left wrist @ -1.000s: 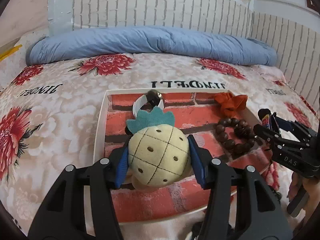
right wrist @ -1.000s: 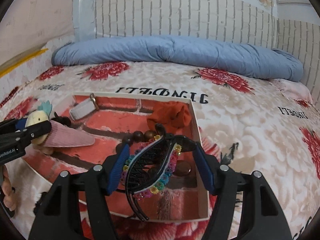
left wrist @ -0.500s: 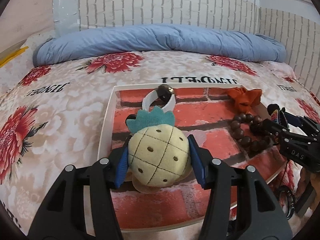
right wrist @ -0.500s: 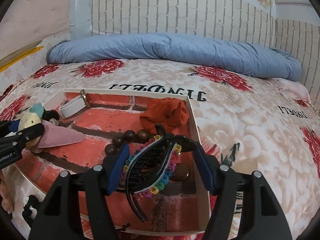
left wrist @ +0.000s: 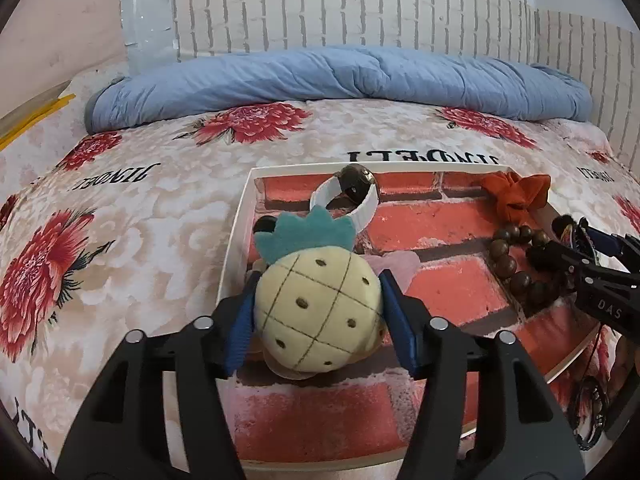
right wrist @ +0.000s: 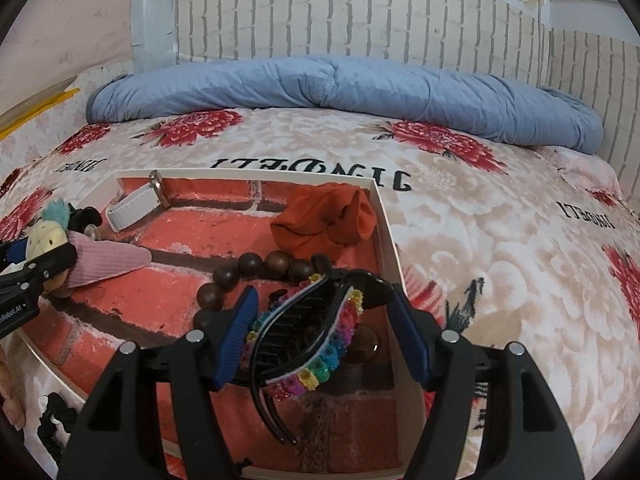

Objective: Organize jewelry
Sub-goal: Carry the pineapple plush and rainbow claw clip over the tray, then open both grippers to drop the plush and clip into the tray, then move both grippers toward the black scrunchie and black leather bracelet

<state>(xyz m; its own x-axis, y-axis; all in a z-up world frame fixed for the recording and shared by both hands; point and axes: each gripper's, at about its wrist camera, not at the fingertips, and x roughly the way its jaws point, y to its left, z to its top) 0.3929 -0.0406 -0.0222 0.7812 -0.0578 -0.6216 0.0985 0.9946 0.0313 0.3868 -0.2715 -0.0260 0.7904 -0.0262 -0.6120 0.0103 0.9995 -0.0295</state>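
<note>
While the left gripper's [left wrist: 318,314] fingers open around the pineapple plush [left wrist: 316,316], the right gripper's [right wrist: 320,330] flank the hair claw [right wrist: 308,344].

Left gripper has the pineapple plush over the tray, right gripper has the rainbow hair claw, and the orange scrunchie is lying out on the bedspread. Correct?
Not quite: the orange scrunchie lies inside the tray, in its far corner, as the right wrist view shows. The rest stands.

You are looking across a bed whose floral bedspread [left wrist: 168,208] is lying flat, a rolled blue quilt [left wrist: 340,76] is resting along its far edge, and a white brick-patterned wall [right wrist: 320,12] is rising behind it.
</note>
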